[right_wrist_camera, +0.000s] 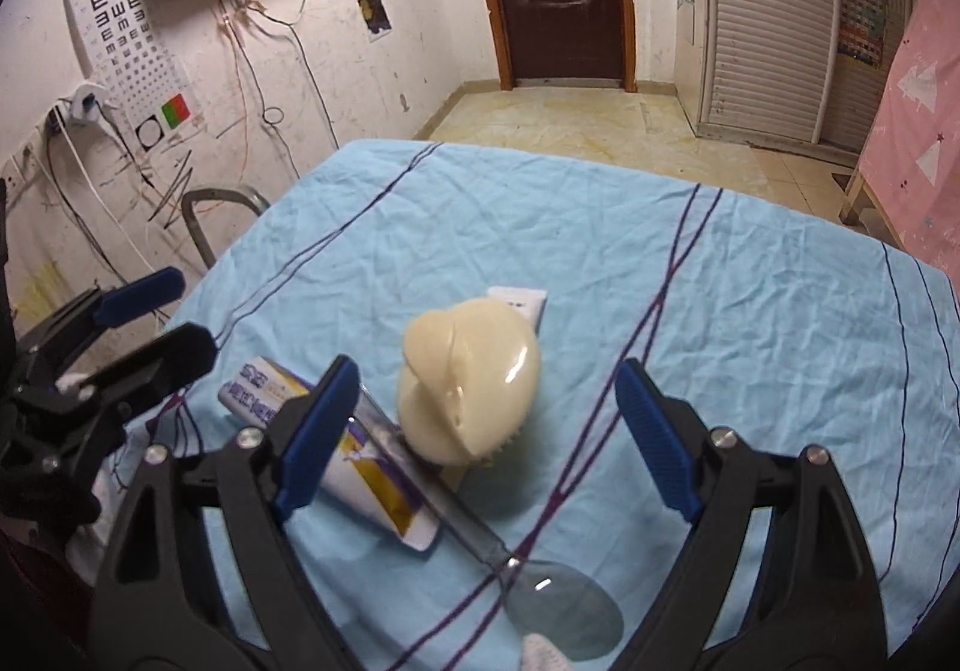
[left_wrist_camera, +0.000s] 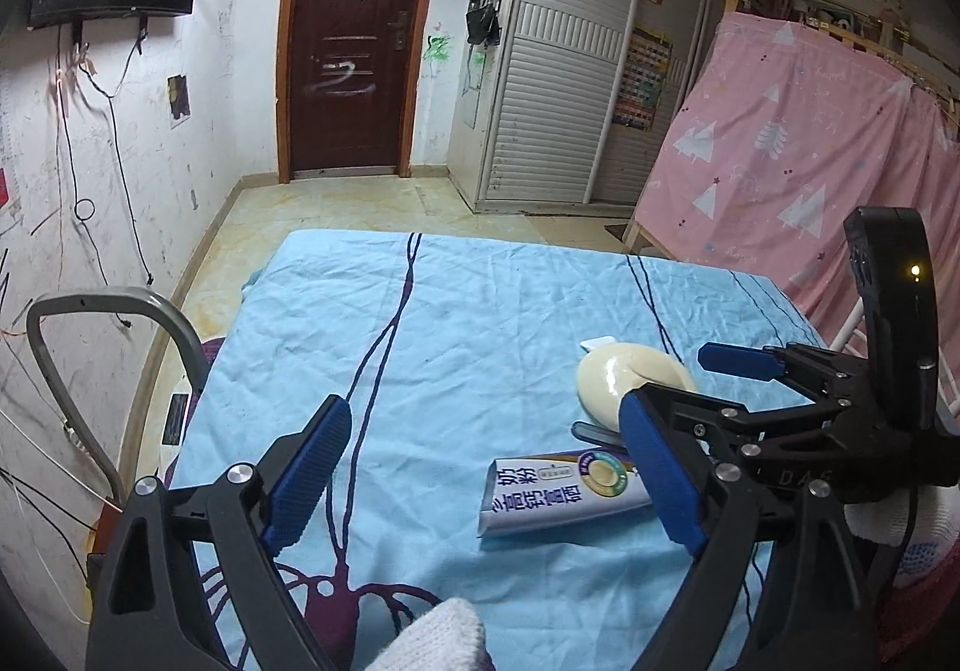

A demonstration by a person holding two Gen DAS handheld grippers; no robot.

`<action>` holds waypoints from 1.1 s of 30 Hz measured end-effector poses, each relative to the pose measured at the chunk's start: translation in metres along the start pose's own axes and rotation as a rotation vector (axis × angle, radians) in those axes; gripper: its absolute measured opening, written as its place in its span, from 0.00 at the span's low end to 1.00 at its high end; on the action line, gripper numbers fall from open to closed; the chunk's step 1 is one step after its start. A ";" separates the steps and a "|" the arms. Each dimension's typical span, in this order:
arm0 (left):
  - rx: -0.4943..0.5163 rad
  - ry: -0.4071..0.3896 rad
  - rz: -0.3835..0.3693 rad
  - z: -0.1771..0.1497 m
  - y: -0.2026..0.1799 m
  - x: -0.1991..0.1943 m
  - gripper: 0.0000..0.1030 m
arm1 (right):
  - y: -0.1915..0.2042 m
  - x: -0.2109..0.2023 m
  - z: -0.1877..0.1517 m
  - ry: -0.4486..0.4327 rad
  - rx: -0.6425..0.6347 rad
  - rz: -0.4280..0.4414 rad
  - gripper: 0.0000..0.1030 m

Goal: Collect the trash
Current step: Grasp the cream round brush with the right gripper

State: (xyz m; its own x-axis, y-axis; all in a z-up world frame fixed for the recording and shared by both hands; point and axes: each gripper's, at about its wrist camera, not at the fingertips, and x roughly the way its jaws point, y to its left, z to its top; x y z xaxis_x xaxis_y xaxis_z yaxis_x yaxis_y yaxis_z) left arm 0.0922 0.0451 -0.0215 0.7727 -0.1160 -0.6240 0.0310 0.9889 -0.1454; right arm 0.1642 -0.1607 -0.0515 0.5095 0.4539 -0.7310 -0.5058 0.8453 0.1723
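Note:
On a table with a light blue cloth point(left_wrist_camera: 456, 347) lie a white and purple milk-powder stick packet point(left_wrist_camera: 555, 494), a cream plastic brush-like piece point(left_wrist_camera: 624, 377) and a clear plastic spoon point(right_wrist_camera: 540, 599). The packet point(right_wrist_camera: 360, 449), the cream piece point(right_wrist_camera: 468, 383) and a small white packet point(right_wrist_camera: 519, 302) behind it show in the right wrist view. My left gripper point(left_wrist_camera: 486, 479) is open, with the stick packet by its right finger. My right gripper point(right_wrist_camera: 486, 437) is open above the cream piece and spoon handle; it also shows at the right of the left wrist view point(left_wrist_camera: 672, 389).
A grey metal chair frame point(left_wrist_camera: 102, 359) stands left of the table by the wall. A pink curtain point(left_wrist_camera: 810, 155) hangs at the right. A brown door point(left_wrist_camera: 354, 29), white wardrobe point(left_wrist_camera: 558, 89) and tiled floor point(right_wrist_camera: 570, 119) lie beyond the table's far edge.

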 end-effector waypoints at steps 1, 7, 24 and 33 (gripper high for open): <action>-0.003 0.003 0.000 -0.001 0.001 0.002 0.79 | 0.001 0.002 0.001 0.005 0.000 0.001 0.81; -0.001 0.020 -0.009 -0.002 0.001 0.011 0.79 | 0.002 0.014 0.001 0.039 0.001 -0.002 0.56; 0.113 0.008 -0.050 -0.003 -0.041 0.011 0.80 | -0.037 -0.022 0.003 -0.072 0.114 0.014 0.43; 0.198 0.032 -0.046 0.000 -0.080 0.023 0.80 | -0.060 -0.039 -0.002 -0.116 0.161 0.003 0.43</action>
State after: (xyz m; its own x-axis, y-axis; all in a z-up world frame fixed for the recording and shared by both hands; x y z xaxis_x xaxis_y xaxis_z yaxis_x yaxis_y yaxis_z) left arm 0.1073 -0.0364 -0.0238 0.7472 -0.1614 -0.6447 0.1926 0.9810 -0.0224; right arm 0.1735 -0.2300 -0.0349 0.5894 0.4782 -0.6511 -0.3943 0.8738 0.2847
